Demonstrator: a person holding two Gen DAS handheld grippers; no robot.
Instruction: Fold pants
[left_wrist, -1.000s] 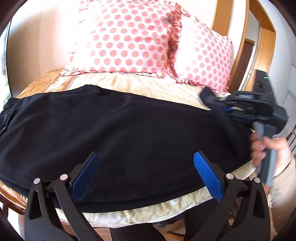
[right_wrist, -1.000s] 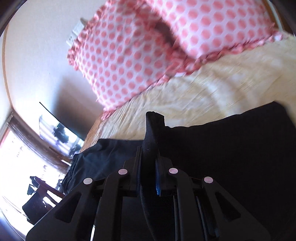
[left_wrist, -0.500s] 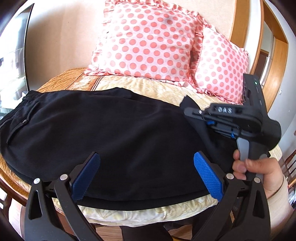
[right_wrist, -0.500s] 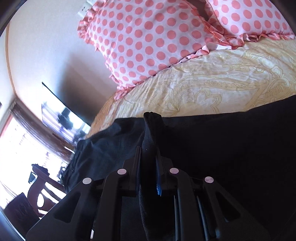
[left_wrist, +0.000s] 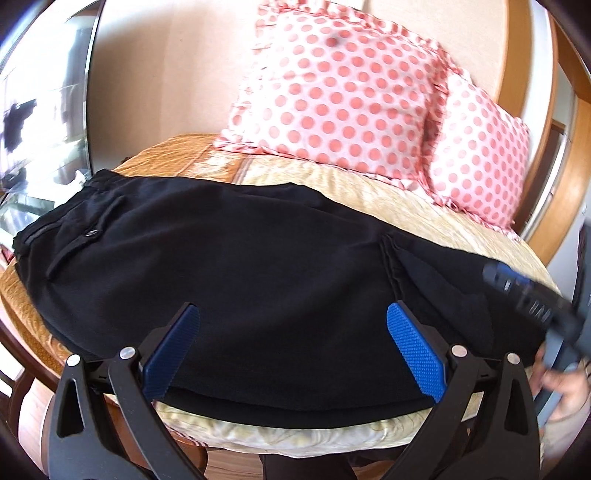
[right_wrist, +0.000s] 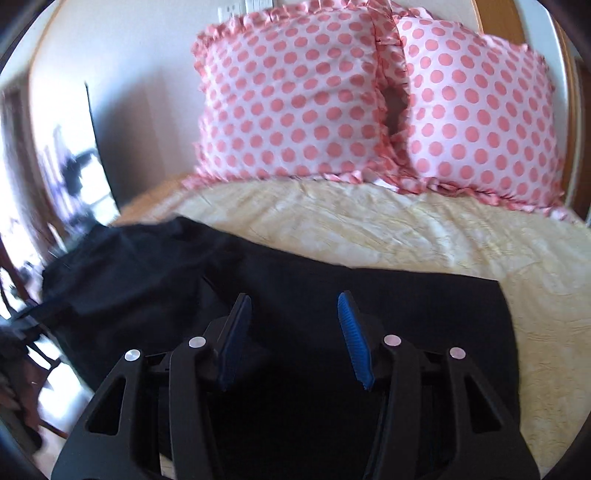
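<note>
Black pants (left_wrist: 240, 266) lie flat across the near part of the bed, waistband at the left, legs running right. My left gripper (left_wrist: 293, 325) hovers open over the pants' near edge, nothing between its blue pads. In the right wrist view the pants (right_wrist: 332, 295) spread under my right gripper (right_wrist: 293, 308); its jaws are opening and no cloth is pinched between the pads. The right gripper's body (left_wrist: 528, 299) shows blurred at the right edge of the left wrist view, held by a hand (left_wrist: 565, 391).
Two pink polka-dot pillows (left_wrist: 340, 92) (right_wrist: 295, 99) lean against the headboard behind the pants. The cream bedspread (right_wrist: 388, 229) is bare between pillows and pants. A mirror or glass panel (left_wrist: 40, 110) stands at the left, a wooden frame (left_wrist: 565, 155) at the right.
The right gripper let go of the pant hem it was holding up; the cloth now lies flat. Its jaws spread apart and it rolled level. Both views panned across the bed.
</note>
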